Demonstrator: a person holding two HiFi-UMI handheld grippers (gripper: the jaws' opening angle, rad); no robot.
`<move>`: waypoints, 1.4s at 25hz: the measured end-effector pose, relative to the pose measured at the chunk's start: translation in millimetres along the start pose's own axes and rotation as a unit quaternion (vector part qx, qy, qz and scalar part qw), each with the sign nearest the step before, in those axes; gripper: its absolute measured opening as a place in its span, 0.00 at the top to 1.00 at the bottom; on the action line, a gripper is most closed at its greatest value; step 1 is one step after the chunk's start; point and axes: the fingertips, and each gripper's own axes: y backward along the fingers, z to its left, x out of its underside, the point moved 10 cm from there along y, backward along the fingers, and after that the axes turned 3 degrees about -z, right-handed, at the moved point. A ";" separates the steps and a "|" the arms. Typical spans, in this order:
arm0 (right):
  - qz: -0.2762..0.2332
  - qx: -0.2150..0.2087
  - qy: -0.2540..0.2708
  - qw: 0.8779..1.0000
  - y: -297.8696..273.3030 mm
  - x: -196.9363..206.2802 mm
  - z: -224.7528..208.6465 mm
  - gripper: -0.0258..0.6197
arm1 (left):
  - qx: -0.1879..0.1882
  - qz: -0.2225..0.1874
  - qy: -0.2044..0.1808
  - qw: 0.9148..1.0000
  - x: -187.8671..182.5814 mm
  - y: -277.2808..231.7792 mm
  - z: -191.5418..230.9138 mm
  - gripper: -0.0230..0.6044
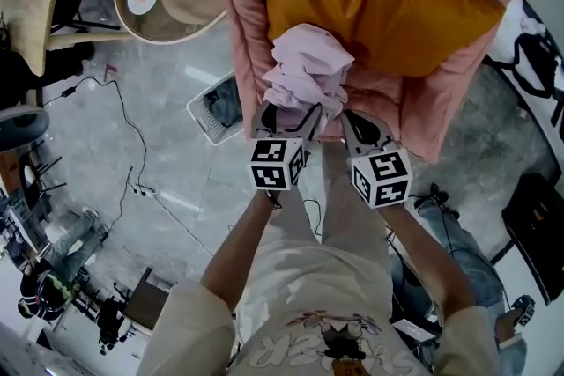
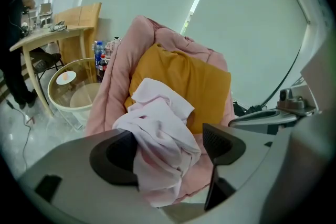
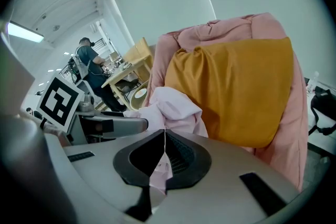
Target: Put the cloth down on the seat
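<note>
Here, your right gripper [image 1: 355, 121] is pinching the cloth [image 1: 304, 70]; your left gripper [image 1: 286, 112] is gaping around it, over the seat [image 1: 383, 94].

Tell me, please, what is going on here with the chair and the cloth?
A person holds a tool in each hand over a pink armchair with an orange cushion. A pale pink cloth is bunched at the front of the seat. The right tool has its jaws together and seems to pinch a thin fold of it. The left tool stands open with cloth between its jaws, not clamped.
</note>
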 end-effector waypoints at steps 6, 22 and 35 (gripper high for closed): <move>-0.011 0.008 -0.011 1.000 12.0 -3.8 -2.2 0.93 | 0.010 0.004 -0.014 1.000 -3.7 10.1 -6.5 0.33; -0.027 0.018 -0.025 0.999 29.8 -14.6 -8.8 0.93 | 0.013 0.078 -0.019 0.997 -2.4 32.6 -18.4 0.33; -0.046 0.022 -0.026 0.998 47.3 -31.7 -4.3 0.93 | -0.005 0.034 -0.025 0.999 -40.2 76.2 -12.5 0.42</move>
